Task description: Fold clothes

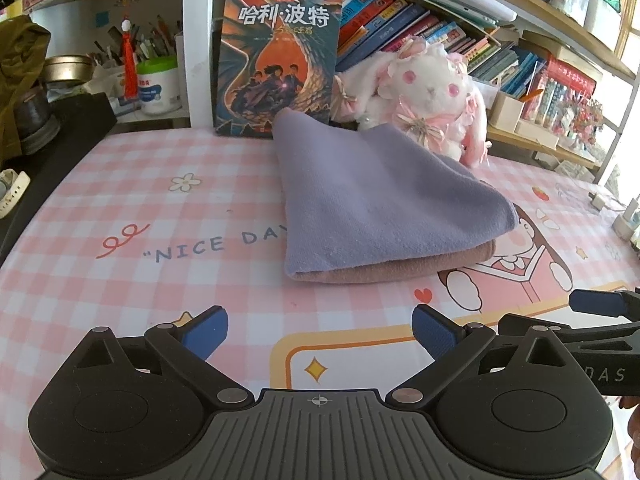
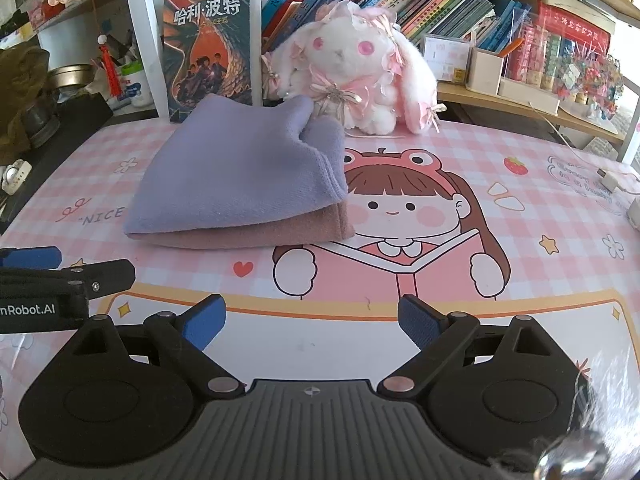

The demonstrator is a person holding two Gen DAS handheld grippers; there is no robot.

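Note:
A folded cloth (image 1: 376, 200) (image 2: 240, 176), lilac on top with a dusty-pink layer showing underneath, lies on the pink checked table mat (image 1: 160, 208) (image 2: 520, 264). My left gripper (image 1: 320, 334) stands open, a short way in front of the cloth's near edge, with nothing between its blue pads. My right gripper (image 2: 310, 324) is open too, in front and to the right of the cloth, holding nothing. Each gripper shows at the edge of the other's view: the right gripper (image 1: 600, 312) and the left gripper (image 2: 40, 268).
A white and pink plush rabbit (image 1: 432, 96) (image 2: 356, 68) sits just behind the cloth. An upright book (image 1: 276, 60) (image 2: 208, 48) leans against the shelf behind it. Rows of books fill the shelves. A charger cable (image 2: 600, 176) lies at the far right.

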